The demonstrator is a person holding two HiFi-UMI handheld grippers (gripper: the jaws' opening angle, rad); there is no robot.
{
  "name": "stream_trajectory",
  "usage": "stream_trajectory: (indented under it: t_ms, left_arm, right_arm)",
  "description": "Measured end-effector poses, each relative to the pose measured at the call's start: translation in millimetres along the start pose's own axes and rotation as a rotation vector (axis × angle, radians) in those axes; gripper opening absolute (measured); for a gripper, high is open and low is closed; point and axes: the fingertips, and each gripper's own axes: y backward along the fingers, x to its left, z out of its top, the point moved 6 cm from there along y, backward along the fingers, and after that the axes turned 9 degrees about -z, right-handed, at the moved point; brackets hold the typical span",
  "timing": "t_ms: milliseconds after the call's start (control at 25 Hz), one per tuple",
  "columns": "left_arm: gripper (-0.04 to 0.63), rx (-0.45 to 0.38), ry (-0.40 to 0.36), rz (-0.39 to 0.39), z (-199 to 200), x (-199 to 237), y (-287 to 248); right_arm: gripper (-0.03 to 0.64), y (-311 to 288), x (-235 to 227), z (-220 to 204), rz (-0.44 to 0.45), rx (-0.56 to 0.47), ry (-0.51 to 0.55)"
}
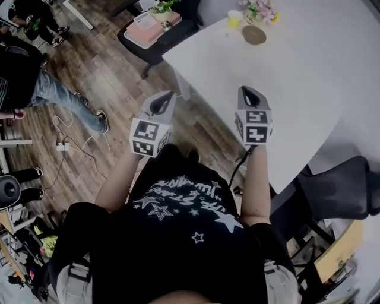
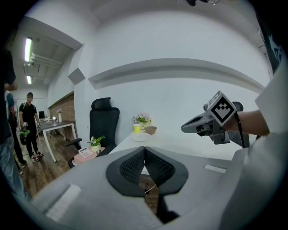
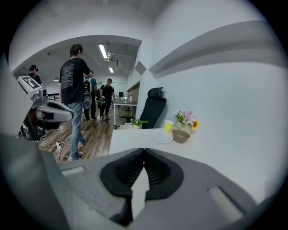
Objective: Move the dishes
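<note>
The dishes stand at the far end of the white table (image 1: 309, 89): a brown bowl (image 1: 254, 34), a yellow cup (image 1: 235, 18) and a small pot of flowers (image 1: 261, 9). The right gripper view also shows a white plate (image 3: 162, 139) beside the bowl (image 3: 181, 135) and cup (image 3: 168, 126). My left gripper (image 1: 163, 101) hangs over the floor just off the table's near corner, shut and empty. My right gripper (image 1: 248, 92) hovers above the table's near part, also shut on nothing. Both are far from the dishes.
A black office chair (image 1: 155, 27) at the table's far left carries a pink tray and a small plant. A person in jeans (image 1: 35, 83) stands on the wooden floor at left, cables beside them. Another black chair (image 1: 338, 190) is at right. Several people stand further back (image 3: 74, 90).
</note>
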Motion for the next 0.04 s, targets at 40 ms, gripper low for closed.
stream_trajectory:
  t_ms: [40]
  left_arm:
    - [0.009,0.000,0.002,0.007,0.1,2.4,1.5]
  right_arm:
    - [0.005,-1.0,0.4,0.4,0.000,0.001,-0.002]
